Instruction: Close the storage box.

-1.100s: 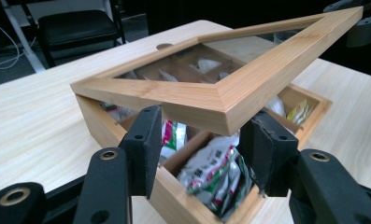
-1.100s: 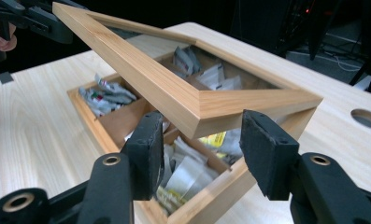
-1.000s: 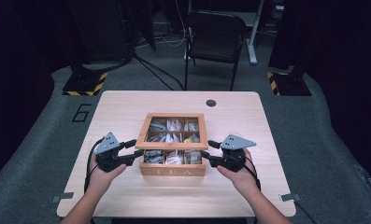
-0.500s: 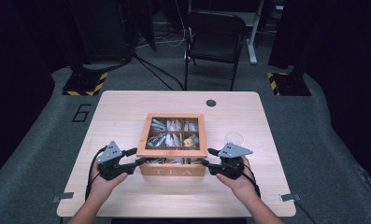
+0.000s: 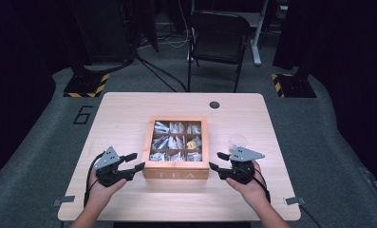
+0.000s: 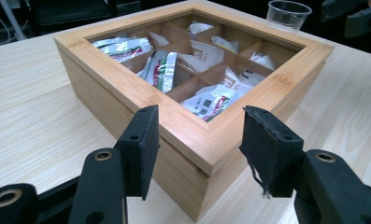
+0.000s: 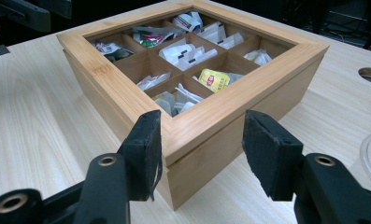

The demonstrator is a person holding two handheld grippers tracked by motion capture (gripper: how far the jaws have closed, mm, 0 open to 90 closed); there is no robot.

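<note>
A wooden tea box [image 5: 176, 173] with a windowed lid and tea bags in its compartments stands mid-table. My left gripper [image 5: 135, 161] lies low at the box's near left corner. In the left gripper view that corner [image 6: 206, 154] sits between the jaws of the gripper [image 6: 202, 123]. They have just been opening, and the pads [image 6: 262, 140] stand off the wood. My right gripper [image 5: 218, 161] is open at the near right corner. There too the corner [image 7: 197, 140] sits between the spread jaws of the gripper [image 7: 202, 126] without being pressed.
A clear plastic cup [image 5: 237, 141] stands just behind my right gripper, close to the box's right side. It is also in the left gripper view [image 6: 288, 13]. A round cable hole [image 5: 214, 104] lies behind the box. A black chair [image 5: 219, 38] stands beyond the table's far edge.
Both hands have drawn back toward the near edge and sunk lower, from the box's sides to its front corners. The box has stayed in place.
</note>
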